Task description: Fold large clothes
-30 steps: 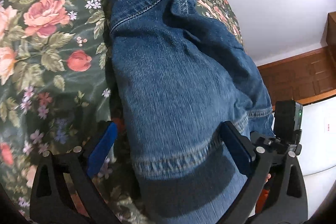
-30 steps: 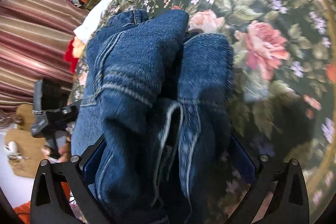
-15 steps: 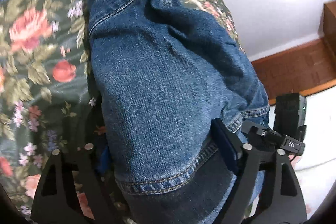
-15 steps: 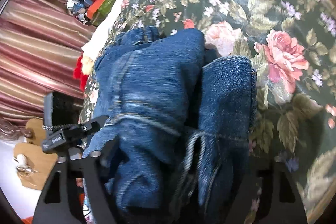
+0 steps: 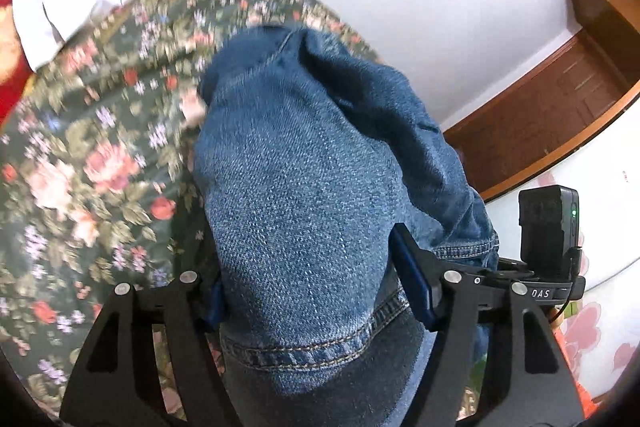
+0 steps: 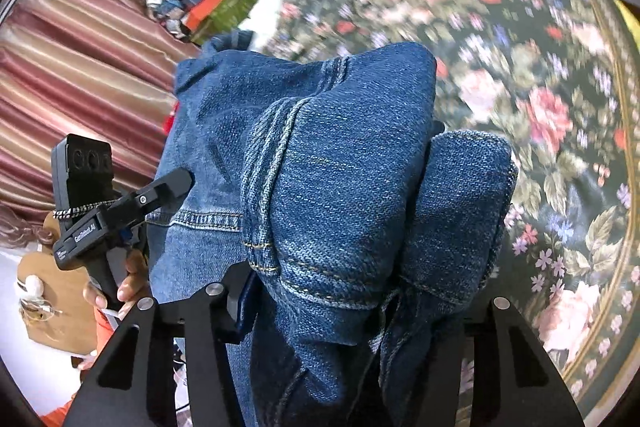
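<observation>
A pair of blue jeans (image 5: 304,195) is bunched and lifted off the floral bedspread (image 5: 100,167). My left gripper (image 5: 316,291) is shut on a hemmed end of the jeans, the denim filling the gap between its blue pads. My right gripper (image 6: 360,291) is shut on a thick folded bundle of the same jeans (image 6: 352,167), with seams and hems hanging over the jaws. The left gripper also shows in the right wrist view (image 6: 160,191), held by a hand at the left. The far end of the jeans droops toward the bedspread.
The floral bedspread (image 6: 540,87) fills the right side. A striped curtain (image 6: 72,67) and a pile of coloured things (image 6: 208,3) lie at the back left. A white cloth (image 5: 68,7), a white wall and a wooden door frame (image 5: 560,107) are beyond the bed.
Both grippers closed on the jeans and lifted them up off the bedspread; the views tilted upward, showing more wall and curtain.
</observation>
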`<state>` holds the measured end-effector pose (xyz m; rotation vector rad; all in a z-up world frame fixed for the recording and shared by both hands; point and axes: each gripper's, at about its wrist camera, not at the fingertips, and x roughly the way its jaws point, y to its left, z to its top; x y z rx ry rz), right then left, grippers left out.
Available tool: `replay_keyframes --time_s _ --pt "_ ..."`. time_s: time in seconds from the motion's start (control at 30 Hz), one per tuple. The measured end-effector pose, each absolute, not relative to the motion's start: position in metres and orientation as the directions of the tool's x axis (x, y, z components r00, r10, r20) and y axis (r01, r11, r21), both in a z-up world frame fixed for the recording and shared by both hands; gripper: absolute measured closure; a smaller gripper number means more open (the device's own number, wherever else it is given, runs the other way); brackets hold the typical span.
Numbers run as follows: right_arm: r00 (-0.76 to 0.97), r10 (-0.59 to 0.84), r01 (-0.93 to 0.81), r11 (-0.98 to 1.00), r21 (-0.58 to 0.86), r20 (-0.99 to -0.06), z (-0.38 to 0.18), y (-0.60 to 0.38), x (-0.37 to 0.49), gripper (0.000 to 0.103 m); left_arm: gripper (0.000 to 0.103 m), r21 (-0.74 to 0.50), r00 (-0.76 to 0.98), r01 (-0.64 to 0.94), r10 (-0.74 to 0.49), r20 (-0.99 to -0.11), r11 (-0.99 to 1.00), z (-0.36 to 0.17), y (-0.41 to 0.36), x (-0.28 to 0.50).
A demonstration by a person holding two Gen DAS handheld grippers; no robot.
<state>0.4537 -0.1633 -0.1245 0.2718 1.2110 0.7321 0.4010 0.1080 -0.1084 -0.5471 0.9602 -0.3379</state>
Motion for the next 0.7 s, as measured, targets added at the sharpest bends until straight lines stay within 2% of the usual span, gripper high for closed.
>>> replay_keyframes --time_s 0.13,0.33,0.5,0.7 --pt "0.201 0.642 -0.415 0.740 0.529 -0.740 -0.089 -0.141 0.435 0.052 0.033 -0.578 0.580 0.052 -0.496 -0.646 0.814 -0.077 0.133 0.383" --pt "0.223 0.650 -0.460 0.727 0.510 -0.726 -0.065 -0.099 0.409 0.053 0.033 -0.572 0.621 0.049 -0.473 -0.625 0.819 -0.062 0.175 0.358" --pt "0.178 0.657 -0.462 0.713 0.527 -0.733 -0.079 -0.056 0.403 0.053 0.033 -0.555 0.622 0.010 -0.440 -0.648 0.832 -0.069 0.211 0.337" --pt "0.109 0.631 -0.441 0.723 0.531 -0.768 -0.119 -0.016 0.398 0.053 0.033 -0.575 0.584 -0.068 -0.435 -0.685 0.815 -0.117 0.247 0.327"
